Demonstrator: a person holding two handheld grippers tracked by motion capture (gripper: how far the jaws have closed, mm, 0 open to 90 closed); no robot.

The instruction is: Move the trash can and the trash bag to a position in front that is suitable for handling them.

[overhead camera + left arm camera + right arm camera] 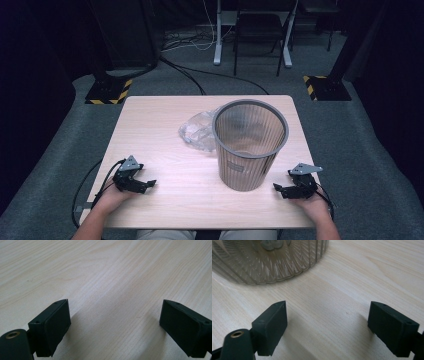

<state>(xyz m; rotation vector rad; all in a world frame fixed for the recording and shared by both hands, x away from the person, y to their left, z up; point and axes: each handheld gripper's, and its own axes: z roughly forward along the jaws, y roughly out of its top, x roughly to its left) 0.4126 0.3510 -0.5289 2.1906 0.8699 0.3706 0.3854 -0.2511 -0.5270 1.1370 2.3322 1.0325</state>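
A grey ribbed wastebasket (248, 145) stands upright on the right half of the wooden table (165, 195). A crumpled clear plastic bag (199, 131) lies flat on the table just left of it, touching or close behind its rim. My left gripper (144, 184) rests near the front left edge, open, with bare wood between its jaws (113, 322). At the front right, my right gripper (280, 190) is open too, close to the basket's base. In the right gripper view the basket's ribbed wall (269, 262) sits beyond the jaws, with nothing between them (328, 322).
Beyond the table lies grey carpet with stand bases marked in yellow and black (107, 92) (325, 87), cables (190, 75) and a metal frame's legs (252, 47). Bare wood stretches between the two grippers.
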